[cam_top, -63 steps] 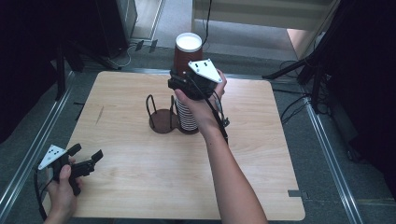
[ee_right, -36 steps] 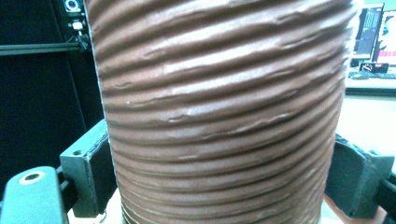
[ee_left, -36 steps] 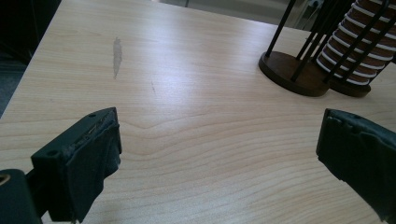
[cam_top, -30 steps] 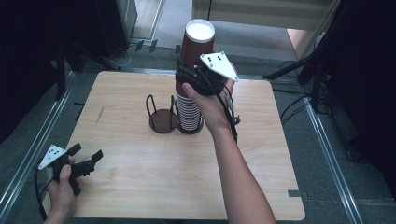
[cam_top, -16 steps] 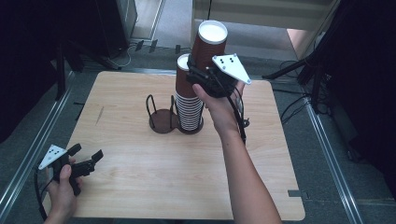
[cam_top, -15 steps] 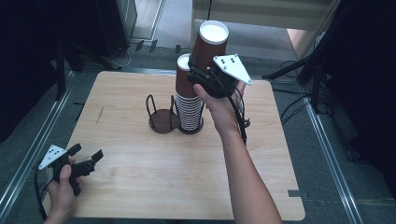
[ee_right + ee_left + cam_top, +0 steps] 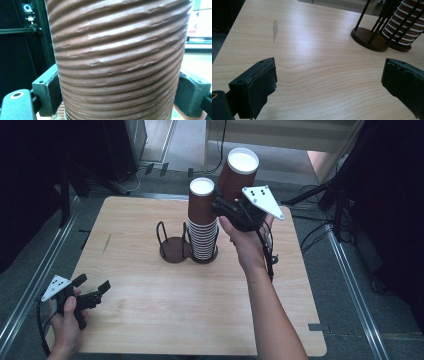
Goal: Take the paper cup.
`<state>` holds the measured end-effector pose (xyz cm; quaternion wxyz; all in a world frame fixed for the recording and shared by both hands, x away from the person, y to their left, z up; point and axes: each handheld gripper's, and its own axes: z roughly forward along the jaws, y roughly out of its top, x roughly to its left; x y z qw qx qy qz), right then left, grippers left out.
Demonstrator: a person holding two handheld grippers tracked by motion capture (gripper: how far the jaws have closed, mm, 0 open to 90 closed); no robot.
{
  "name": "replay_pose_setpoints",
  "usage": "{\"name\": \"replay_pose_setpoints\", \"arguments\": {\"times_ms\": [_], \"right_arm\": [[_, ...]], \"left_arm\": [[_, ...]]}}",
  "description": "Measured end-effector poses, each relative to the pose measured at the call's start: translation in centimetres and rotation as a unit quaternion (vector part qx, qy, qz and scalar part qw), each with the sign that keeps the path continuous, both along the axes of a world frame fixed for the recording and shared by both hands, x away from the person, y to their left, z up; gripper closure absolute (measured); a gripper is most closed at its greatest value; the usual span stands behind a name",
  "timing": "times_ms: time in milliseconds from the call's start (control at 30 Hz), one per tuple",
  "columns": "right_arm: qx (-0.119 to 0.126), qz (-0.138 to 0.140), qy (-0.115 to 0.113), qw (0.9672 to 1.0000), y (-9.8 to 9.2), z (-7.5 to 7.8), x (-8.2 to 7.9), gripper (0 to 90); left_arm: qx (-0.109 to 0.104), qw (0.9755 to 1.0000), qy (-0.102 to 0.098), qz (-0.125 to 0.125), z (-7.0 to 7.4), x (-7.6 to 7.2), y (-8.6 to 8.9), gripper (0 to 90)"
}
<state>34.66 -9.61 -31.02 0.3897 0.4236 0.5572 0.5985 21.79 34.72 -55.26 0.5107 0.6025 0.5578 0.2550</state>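
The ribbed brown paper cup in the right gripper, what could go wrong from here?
1. The ribbed brown paper cup is held in the air by the right gripper, whose black pads press only its soft corrugated sides; it might buckle or slip out.
2. It hangs close beside the tall stack of brown paper cups in the dark wire cup holder, so a sideways swing could knock the stack.
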Motion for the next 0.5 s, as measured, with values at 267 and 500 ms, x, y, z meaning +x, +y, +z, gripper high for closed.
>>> {"name": "replay_pose_setpoints", "arguments": {"times_ms": [267,500], "right_arm": [[-0.010,-0.023,0.006,0.9997,-1.2,-1.4,-0.7,11.7],[-0.011,-0.028,0.009,0.9995,-2.6,-2.4,-1.5,11.7]], "left_arm": [[-0.002,1.0000,-0.002,0.001,0.0,0.0,0.0,0.7],[-0.003,1.0000,-0.003,0.004,0.0,-0.1,0.0,0.7]]}}
